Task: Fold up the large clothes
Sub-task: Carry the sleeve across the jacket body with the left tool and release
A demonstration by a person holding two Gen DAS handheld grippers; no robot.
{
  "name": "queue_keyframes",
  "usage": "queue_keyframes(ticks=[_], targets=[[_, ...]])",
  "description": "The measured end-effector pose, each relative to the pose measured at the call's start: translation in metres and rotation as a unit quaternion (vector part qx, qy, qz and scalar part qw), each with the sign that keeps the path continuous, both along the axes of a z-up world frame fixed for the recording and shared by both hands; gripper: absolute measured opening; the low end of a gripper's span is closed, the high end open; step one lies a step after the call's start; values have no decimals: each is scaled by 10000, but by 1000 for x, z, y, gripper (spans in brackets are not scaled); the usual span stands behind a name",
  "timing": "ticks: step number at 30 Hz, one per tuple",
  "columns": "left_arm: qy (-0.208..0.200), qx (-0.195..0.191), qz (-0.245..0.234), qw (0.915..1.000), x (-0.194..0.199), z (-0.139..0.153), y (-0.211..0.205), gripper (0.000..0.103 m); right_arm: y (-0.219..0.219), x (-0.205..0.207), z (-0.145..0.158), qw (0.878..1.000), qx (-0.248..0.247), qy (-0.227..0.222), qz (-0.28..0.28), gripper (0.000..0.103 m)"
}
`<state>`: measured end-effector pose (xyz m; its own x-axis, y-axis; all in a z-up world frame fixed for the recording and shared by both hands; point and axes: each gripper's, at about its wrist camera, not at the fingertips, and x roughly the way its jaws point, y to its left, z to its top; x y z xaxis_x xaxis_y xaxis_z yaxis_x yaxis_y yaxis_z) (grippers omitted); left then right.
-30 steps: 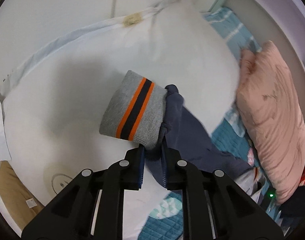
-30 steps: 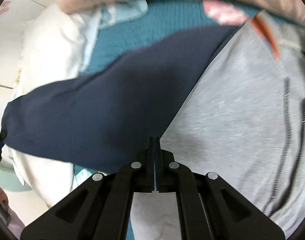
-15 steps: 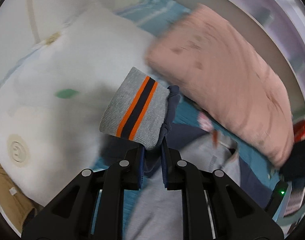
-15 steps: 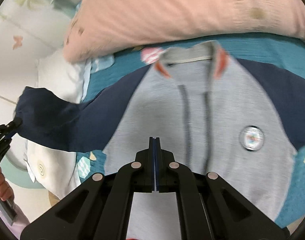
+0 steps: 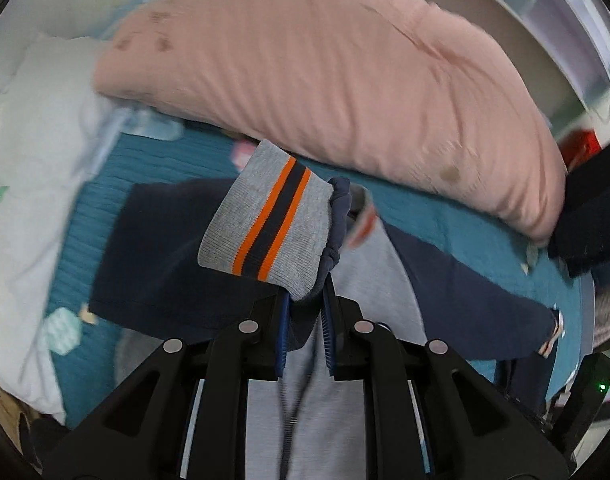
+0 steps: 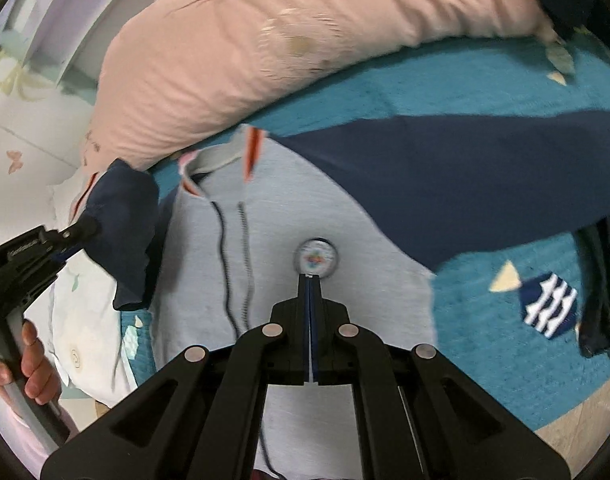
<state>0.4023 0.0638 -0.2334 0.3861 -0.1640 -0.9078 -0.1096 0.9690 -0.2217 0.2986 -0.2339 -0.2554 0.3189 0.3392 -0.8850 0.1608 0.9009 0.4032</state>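
Left gripper (image 5: 305,312) has swung from the white pillow (image 5: 33,168) to above the grey sweatshirt body (image 5: 361,264), carrying the striped cuff (image 5: 265,224). Right-wrist view has widened: round badge (image 6: 316,259) and pink pillow (image 6: 289,36) now visible.

A long pink pillow (image 5: 333,68) lies along the teal patterned bedspread (image 6: 485,312), with a white pillow (image 5: 37,128) beside it
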Motion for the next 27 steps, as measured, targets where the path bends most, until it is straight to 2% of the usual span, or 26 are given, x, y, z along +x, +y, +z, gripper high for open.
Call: queue_keyframes(ticks=[5, 8, 14, 15, 17, 18, 19, 20, 24, 27], targets=[[305, 238, -458, 9982, 3, -43, -59, 14, -37, -14, -22, 9994, 19, 243, -256, 0], [554, 606, -710, 9941, 4, -78, -87, 15, -49, -21, -35, 9987, 24, 393, -337, 1], [717, 766, -1180, 9875, -3, -109, -125, 17, -56, -28, -54, 9972, 102, 627, -394, 1], [718, 761, -1258, 9865, -3, -110, -132, 18, -56, -28, -56, 9971, 132, 647, -390, 1], [692, 690, -1370, 9857, -2, -108, -138, 26, -54, -29, -57, 9971, 150, 642, -381, 1], [648, 579, -1443, 9857, -2, -105, -145, 36, -53, -30, -57, 9971, 152, 636, -381, 1], [601, 546, -1491, 9855, -3, -101, -149, 54, -53, -31, -57, 9971, 184, 630, -385, 1], [499, 566, -1527, 9854, -5, -95, -152, 61, -52, -31, -56, 9970, 211, 635, -401, 1], [285, 479, -1649, 9847, -8, -74, -156, 63, -55, -33, -53, 9968, 212, 619, -455, 1], [188, 478, -1500, 9873, -7, -66, -147, 63, -62, -38, -47, 9967, 236, 560, -546, 2]])
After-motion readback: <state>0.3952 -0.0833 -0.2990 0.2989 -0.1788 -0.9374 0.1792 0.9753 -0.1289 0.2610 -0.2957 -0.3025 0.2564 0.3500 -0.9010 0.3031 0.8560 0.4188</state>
